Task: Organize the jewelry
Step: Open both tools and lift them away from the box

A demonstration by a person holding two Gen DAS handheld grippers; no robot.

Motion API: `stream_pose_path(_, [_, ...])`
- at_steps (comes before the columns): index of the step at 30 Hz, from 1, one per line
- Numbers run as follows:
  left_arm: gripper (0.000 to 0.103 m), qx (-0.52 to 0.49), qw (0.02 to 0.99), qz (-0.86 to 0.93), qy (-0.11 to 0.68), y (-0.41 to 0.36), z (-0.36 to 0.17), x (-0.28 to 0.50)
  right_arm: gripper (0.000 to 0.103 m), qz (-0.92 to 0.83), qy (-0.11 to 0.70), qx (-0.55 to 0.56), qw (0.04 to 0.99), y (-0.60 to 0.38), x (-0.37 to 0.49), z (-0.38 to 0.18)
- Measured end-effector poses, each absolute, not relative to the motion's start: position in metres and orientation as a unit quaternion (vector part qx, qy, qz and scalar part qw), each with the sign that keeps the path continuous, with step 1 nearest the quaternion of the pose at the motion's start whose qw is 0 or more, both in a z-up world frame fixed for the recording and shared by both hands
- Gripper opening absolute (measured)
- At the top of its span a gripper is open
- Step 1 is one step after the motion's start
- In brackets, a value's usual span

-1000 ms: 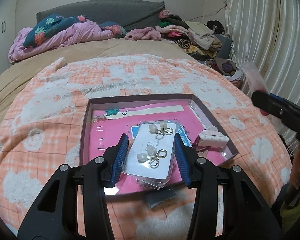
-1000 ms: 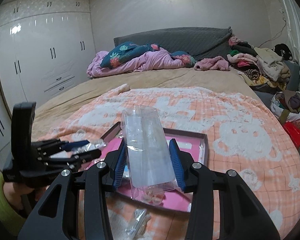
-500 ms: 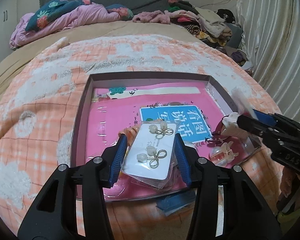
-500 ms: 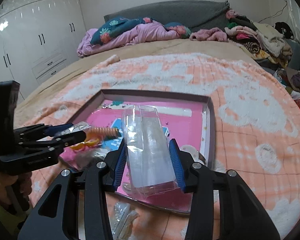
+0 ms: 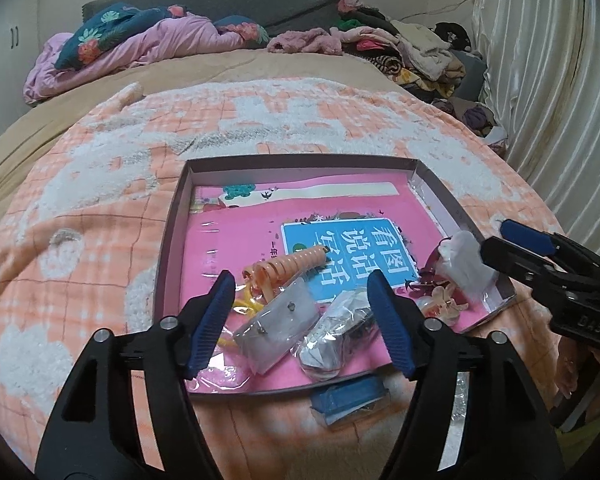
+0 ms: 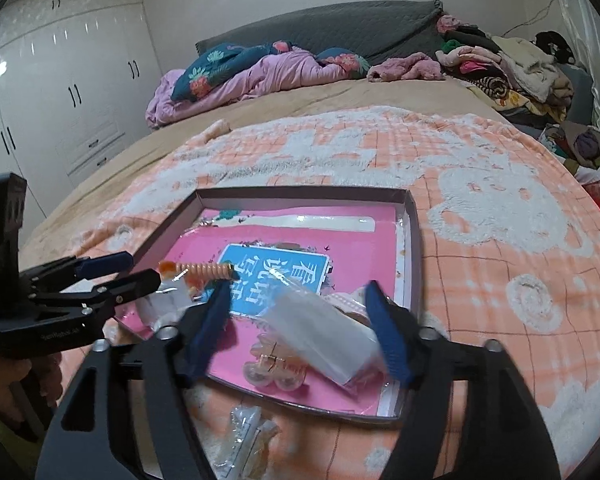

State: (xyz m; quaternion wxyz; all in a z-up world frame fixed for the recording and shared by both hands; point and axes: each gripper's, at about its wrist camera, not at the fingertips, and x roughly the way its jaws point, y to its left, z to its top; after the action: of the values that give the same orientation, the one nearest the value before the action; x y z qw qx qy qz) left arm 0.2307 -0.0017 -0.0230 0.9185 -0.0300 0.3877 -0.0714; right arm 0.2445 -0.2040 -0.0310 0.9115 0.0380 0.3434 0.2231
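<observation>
Now both grippers' jaws just opened, left gripper (image 5: 302,312) dropped earring card (image 5: 278,326), right gripper (image 6: 300,330) released clear packet (image 6: 320,334) into tray (image 6: 300,193).

Black plastic left gripper (image 5: 302,322), right gripper (image 6: 302,330), ribbed blue finger pads (image 5: 210,322), silver screws, white lettering

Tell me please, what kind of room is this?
Most likely a bedroom in a home. A wide bed with an orange blanket and a crumpled pink quilt fills the view, white wardrobes line one wall, and clothes are piled beside the bed.
</observation>
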Motion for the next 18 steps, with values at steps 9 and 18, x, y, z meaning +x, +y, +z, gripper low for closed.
stream_pose_path(9, [0.094, -0.047, 0.927, -0.047, 0.370, 0.008, -0.001, 0.214, 0.093, 0.223, 0.320, 0.069, 0.918, -0.224, 0.224, -0.008])
stream_pose_path(18, [0.094, -0.063, 0.933, -0.046, 0.351, 0.014, 0.025, 0.188, 0.096, 0.224, 0.286, 0.073, 0.929, -0.232, 0.193, 0.017])
